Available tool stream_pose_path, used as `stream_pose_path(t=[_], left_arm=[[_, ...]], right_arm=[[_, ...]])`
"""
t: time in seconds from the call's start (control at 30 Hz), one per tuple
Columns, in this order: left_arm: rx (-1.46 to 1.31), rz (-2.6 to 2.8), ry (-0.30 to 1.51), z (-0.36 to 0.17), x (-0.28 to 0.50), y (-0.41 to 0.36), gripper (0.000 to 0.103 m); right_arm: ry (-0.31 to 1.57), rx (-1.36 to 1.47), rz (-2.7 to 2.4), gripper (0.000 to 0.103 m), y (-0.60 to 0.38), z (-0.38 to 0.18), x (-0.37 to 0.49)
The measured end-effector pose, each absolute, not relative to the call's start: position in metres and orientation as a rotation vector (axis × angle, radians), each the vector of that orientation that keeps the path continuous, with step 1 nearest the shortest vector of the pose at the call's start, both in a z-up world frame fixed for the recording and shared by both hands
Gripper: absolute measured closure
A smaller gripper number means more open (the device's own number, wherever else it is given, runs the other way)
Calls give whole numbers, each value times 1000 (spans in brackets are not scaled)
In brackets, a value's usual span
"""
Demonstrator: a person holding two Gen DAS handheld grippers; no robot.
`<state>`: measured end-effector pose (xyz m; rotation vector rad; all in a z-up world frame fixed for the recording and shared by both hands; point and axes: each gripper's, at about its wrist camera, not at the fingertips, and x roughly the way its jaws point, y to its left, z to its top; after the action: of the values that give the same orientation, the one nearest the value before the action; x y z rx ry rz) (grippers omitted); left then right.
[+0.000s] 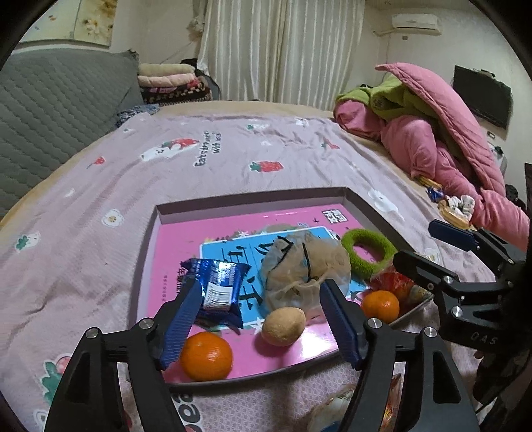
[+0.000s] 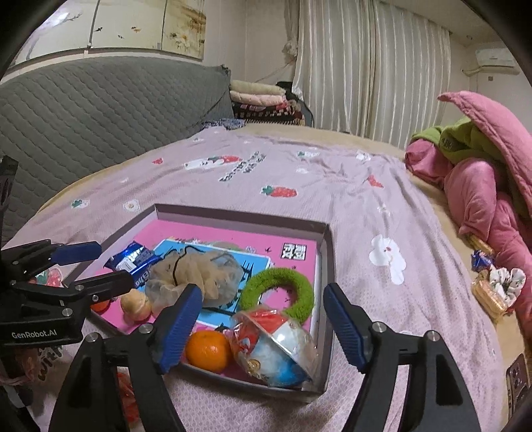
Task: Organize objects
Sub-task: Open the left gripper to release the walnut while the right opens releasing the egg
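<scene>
Bedroom interior. A bed under a lilac strawberry-print cotton sheet fills the view; a grey quilted padded headboard lines its left edge. Behind — cream pleated curtains, a white wall-mounted air conditioner and a black flat wall television. Folded blankets stack at the far corner — pink and green quilted bedding heaps along the right edge.

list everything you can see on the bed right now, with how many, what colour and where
box: 1, grey walls, pink printed floor, on the sheet
oranges: 2, orange, near side of box, second
snack pack: 1, blue, left in box
mesh bag: 1, beige, middle of box
round fruit: 1, tan, in front of mesh bag
ring: 1, green, fuzzy, right in box
wrapped toy: 1, red, white and blue, near right corner of box
sheet: 1, lilac, strawberry print
quilts: heap, pink and green, far right
left tool: 1, black, blue pads, open
right tool: 1, same, open
</scene>
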<state>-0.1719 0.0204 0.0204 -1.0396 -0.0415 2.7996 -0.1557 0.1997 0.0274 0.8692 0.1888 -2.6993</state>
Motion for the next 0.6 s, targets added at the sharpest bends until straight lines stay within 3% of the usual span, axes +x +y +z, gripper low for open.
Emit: stream_pose_path(t=[0.27,0.6], left_arm=[[-987,2853,-8,32,-161,19,23],[-919,2946,-7,49,-142,12,23]], right_arm=[[270,688,-2786,13,190,46,-136],[261,530,-2822,12,179,65,-106]])
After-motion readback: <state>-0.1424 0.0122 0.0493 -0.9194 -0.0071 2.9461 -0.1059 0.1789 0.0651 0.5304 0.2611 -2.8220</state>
